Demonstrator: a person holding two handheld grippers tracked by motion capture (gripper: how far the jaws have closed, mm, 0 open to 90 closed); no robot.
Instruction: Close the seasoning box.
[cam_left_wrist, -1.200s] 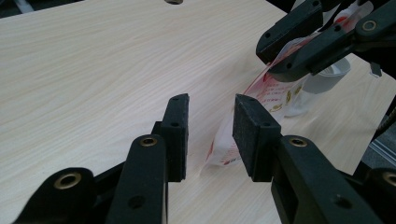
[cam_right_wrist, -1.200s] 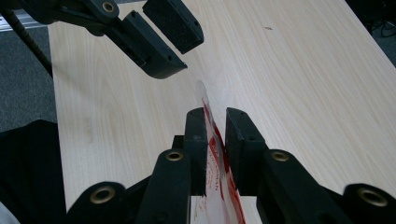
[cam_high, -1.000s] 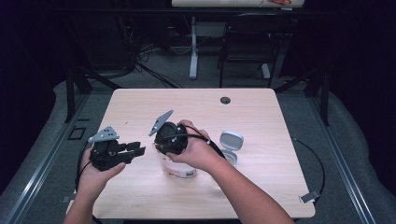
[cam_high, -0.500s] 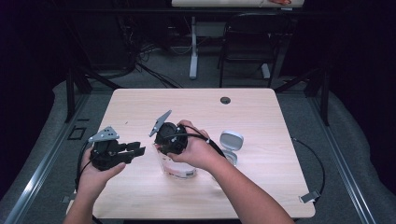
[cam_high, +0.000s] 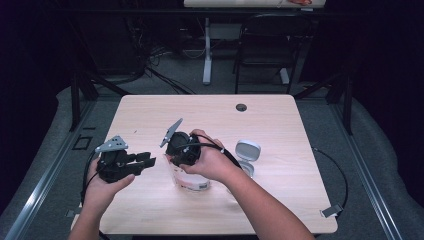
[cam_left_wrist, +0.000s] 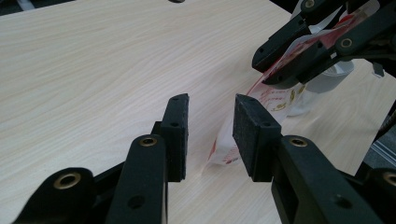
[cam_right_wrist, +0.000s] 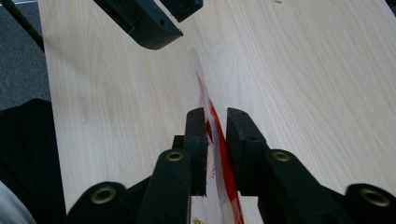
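High view: right gripper (cam_high: 176, 159), jaws just narrowing on a clear red-printed packet (cam_high: 192, 181) standing on the table (cam_high: 280, 125); left gripper (cam_high: 145, 163), jaws apart and empty, just beside it; white lidded container (cam_high: 247, 151) near, behind the right forearm

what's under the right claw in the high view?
A clear plastic packet with red print hangs below the right claw onto the light wooden table. The hand covers its top edge; contents cannot be made out.
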